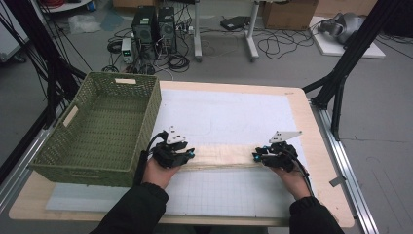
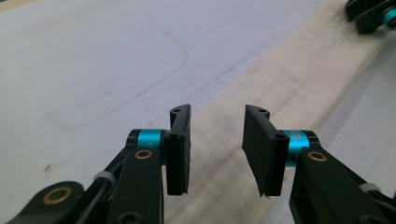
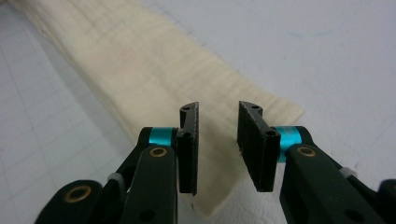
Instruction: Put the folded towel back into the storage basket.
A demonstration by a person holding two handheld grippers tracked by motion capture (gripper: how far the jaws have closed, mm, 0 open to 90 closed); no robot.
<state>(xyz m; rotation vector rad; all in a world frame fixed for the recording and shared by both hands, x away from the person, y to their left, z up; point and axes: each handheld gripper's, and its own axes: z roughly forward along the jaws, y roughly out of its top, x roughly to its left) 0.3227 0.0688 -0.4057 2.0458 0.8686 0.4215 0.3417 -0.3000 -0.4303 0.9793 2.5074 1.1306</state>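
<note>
A long, pale cream strip of folded cloth (image 1: 221,157) lies flat on the white mat, running left to right between my two grippers. My left gripper (image 1: 189,155) hovers at the strip's left end. In the left gripper view its jaws (image 2: 217,149) stand apart above the cloth (image 2: 289,79) with nothing between the pads. My right gripper (image 1: 255,157) is at the strip's right end. Seen from the right gripper view, those jaws (image 3: 217,144) are also apart over the cloth's end (image 3: 154,70), pressing on nothing. The right gripper (image 2: 373,14) also shows far off in the left gripper view.
A green woven basket (image 1: 146,117) stands on the table's left side, close beside my left hand. The white gridded mat (image 1: 229,112) covers most of the wooden table (image 1: 311,126). Computers and cables lie on the floor beyond the far edge.
</note>
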